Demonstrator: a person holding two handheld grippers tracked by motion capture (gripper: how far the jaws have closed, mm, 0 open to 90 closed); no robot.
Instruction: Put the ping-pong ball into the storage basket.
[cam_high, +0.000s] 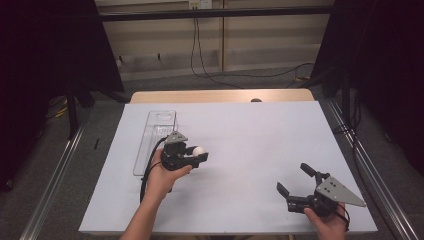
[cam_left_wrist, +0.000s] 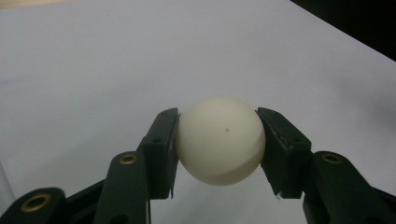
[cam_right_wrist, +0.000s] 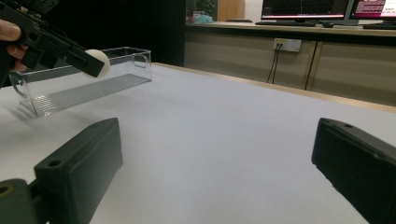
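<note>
Clamping a white ball (cam_left_wrist: 219, 141) between its two black jaws, the left gripper (cam_high: 199, 155) has the pads pressed against the ball's opposite sides, so the jaws stand only as far apart as the ball is wide. In the high view the ball (cam_high: 199, 150) sits at the gripper's tip, just beside the near right edge of a clear plastic tray (cam_high: 150, 145) and above the white surface (cam_high: 250, 140), not inside the tray. From the right gripper view, the ball (cam_right_wrist: 99, 62) is seen in front of the tray (cam_right_wrist: 79, 86), raised off the surface. Well apart from the tray, toward the near right corner of the surface, the right gripper (cam_high: 296, 179) has its jaws spread wide with nothing between them.
</note>
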